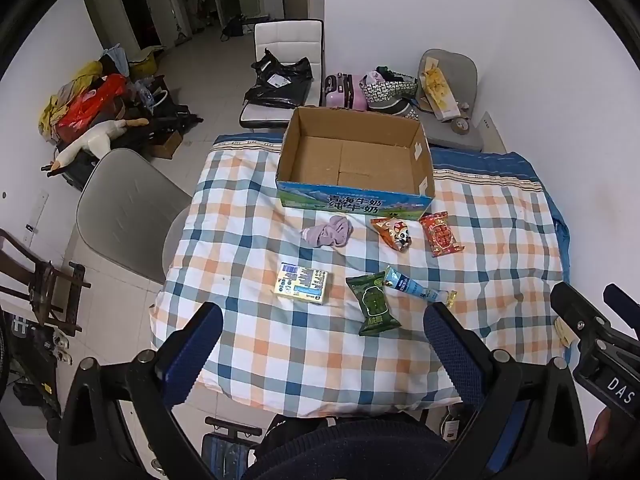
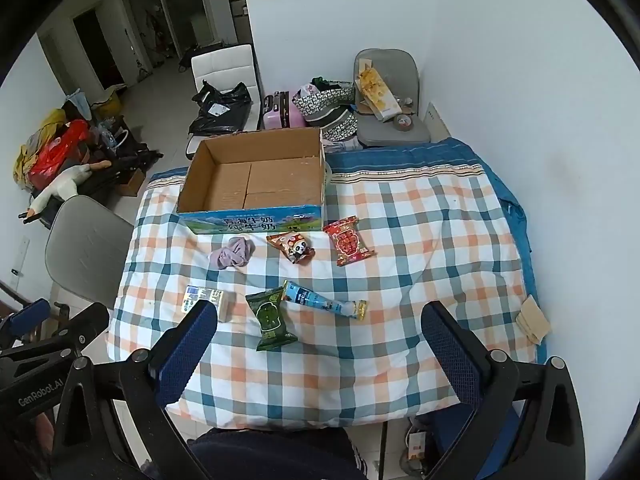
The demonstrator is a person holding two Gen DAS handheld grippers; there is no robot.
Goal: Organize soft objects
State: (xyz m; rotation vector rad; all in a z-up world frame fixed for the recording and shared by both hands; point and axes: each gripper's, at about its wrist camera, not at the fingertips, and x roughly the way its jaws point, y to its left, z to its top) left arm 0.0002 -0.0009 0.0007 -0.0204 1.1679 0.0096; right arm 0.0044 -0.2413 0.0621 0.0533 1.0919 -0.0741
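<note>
The left gripper hangs over the near edge of the checked orange, blue and white quilt, its blue-padded fingers spread wide with nothing between them. The right gripper hovers just beside it, fingers equally wide apart and touching nothing. On the quilt, the crumpled lilac cloth lies just in front of the open cardboard box with a blue printed front, which stands at the far side. To its right lie the orange panda snack bag and the red snack packet. Nearer lie the pale yellow tissue pack, the dark green wrapped packet and the light blue tube-shaped sachet, the last two touching.
</note>
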